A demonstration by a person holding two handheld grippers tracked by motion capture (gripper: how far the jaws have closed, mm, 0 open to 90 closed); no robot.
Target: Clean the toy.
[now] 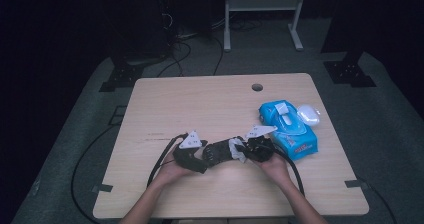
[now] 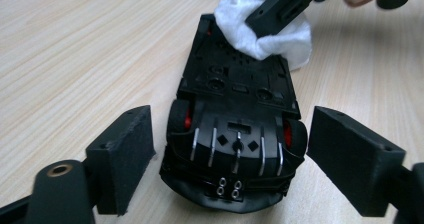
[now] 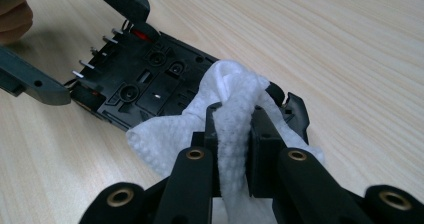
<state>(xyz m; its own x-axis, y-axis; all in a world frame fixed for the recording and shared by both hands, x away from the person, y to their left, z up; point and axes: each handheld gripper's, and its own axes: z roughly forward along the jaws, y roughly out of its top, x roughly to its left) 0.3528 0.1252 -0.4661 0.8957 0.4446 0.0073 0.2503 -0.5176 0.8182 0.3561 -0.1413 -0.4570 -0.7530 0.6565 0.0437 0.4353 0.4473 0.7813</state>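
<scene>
A black toy car (image 1: pixel 218 152) lies upside down on the table, between the two grippers. In the left gripper view its underside (image 2: pixel 235 109) shows red wheel hubs and metal strips. My left gripper (image 2: pixel 231 116) is open, with one pad on each side of the car's near end; the right pad is very close to the wheel. My right gripper (image 3: pixel 235 111) is shut on a white wet wipe (image 3: pixel 230 91) and presses it onto the car's underside (image 3: pixel 145 81) at the other end. In the high view the wipe (image 1: pixel 236 149) sits between the right gripper (image 1: pixel 243 148) and the car.
A blue pack of wet wipes (image 1: pixel 290 128) lies right of the right gripper, with a small white case (image 1: pixel 308 114) at its far side. The wooden table (image 1: pixel 200 104) has a cable hole (image 1: pixel 257 87) near the back edge. Black cables trail off the front left and right.
</scene>
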